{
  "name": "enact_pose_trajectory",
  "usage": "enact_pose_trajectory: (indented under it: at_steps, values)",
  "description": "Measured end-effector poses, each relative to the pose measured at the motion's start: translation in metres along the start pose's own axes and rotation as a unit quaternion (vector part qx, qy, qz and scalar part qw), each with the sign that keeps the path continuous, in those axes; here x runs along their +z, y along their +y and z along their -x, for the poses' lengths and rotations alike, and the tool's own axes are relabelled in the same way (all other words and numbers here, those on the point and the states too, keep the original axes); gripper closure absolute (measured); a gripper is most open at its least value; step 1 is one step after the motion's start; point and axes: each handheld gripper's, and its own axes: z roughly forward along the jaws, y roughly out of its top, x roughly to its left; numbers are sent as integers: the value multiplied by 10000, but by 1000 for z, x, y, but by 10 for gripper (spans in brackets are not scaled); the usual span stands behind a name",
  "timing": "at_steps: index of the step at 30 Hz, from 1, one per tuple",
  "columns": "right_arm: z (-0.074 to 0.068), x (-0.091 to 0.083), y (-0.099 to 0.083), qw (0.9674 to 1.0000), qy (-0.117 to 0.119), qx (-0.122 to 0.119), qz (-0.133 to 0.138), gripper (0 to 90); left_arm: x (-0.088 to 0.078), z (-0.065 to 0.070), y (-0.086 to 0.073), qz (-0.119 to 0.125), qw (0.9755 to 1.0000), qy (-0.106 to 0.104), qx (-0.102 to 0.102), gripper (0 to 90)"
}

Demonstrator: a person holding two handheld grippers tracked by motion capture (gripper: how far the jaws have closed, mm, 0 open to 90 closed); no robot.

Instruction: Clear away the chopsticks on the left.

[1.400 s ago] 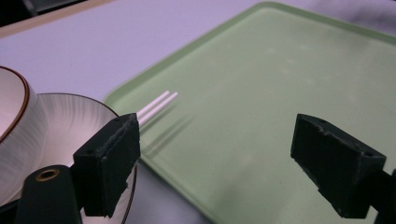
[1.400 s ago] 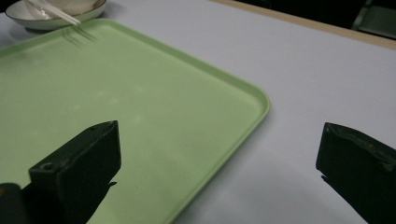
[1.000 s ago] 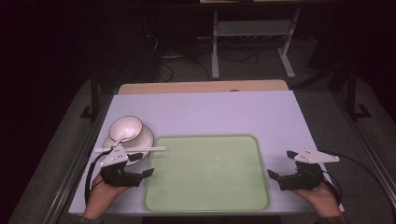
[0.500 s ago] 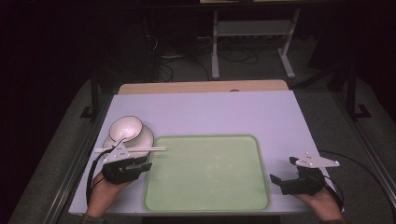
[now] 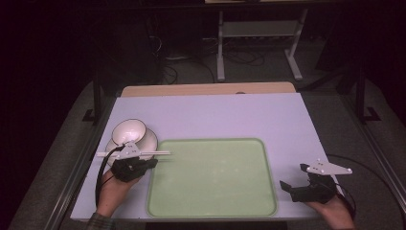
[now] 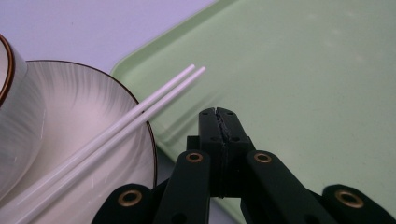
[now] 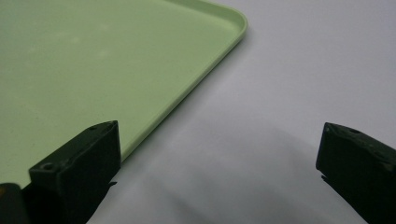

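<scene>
Left black two-jaw tongs closed, jaws pressed flat together with nothing between them, having just been closing. Tips hovering over the near left edge of the pale green rectangular plastic tray, just beside the tips of the pair of thin white chopsticks but apart from them. From the high view, left tongs pointing rightward toward the tray, held by the left hand coming up from the bottom edge, wrist angled in, black cable looping off to the left.

Right black two-jaw tongs open wide, jaws far apart, empty. One jaw over the tray's right rim, the other over bare lavender desk. From the high view, right tongs low at the desk's near right corner, pointing left at the tray's right side, grey three-cornered plate on top, right hand gripping from below.

Chopsticks lying side by side, parallel and touching along their length, resting across the rim of the round white ceramic plate with a thin dark edge, tips reaching out over the tray's left rim. White ceramic bowl with a dark rim sitting on the plate, left of the tray. Tray lying flat in the near middle of the desk.
</scene>
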Motion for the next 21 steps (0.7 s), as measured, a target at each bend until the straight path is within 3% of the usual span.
enact_pose_trajectory:
  at_steps: [21]
  values:
    - [1,-1,1,10000,22,3,53,0,32,-4,17,-309,9995,-32,44,897]
